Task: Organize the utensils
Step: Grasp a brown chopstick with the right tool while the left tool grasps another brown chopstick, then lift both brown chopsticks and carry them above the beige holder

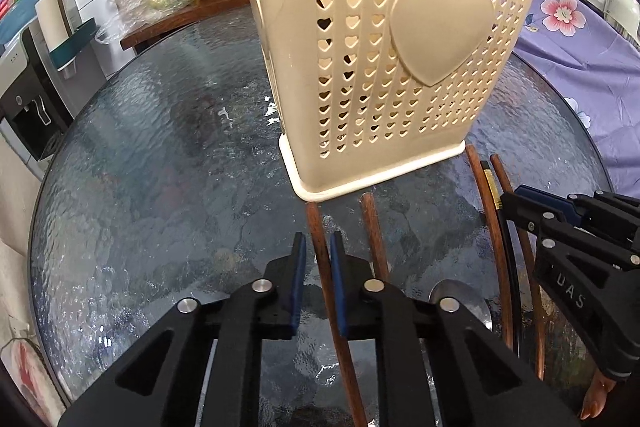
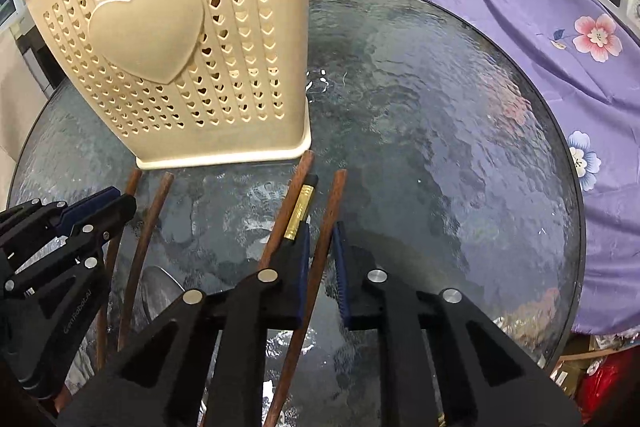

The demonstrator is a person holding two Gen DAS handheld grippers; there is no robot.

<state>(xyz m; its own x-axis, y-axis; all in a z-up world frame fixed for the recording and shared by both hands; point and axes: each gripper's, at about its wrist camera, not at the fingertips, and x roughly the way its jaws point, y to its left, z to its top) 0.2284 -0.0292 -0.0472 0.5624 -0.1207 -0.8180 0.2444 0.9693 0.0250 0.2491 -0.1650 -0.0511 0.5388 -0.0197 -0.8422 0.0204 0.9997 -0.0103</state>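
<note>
A cream plastic utensil basket [image 1: 384, 67] with heart-shaped holes and a raised heart on its side stands upright on the round glass counter [image 1: 160, 167], and the utensils lie on the glass just near of its base. In the left wrist view the left gripper [image 1: 318, 259] has its fingers spread a little, with a brown wooden chopstick [image 1: 326, 267] running between the blue pads; whether either pad touches it cannot be told. A second brown chopstick [image 1: 374, 239] lies just right of it, and the bowl of a metal spoon [image 1: 460, 301] shows near the right finger. Farther right lie two more brown sticks and a black chopstick with a gold band [image 1: 494, 187]. In the right wrist view the right gripper [image 2: 322, 255] is likewise spread slightly, straddling the rightmost brown chopstick [image 2: 320, 247], with the black one just left of its left finger. A purple flowered cloth [image 2: 560, 39] covers the area to the far right.
</note>
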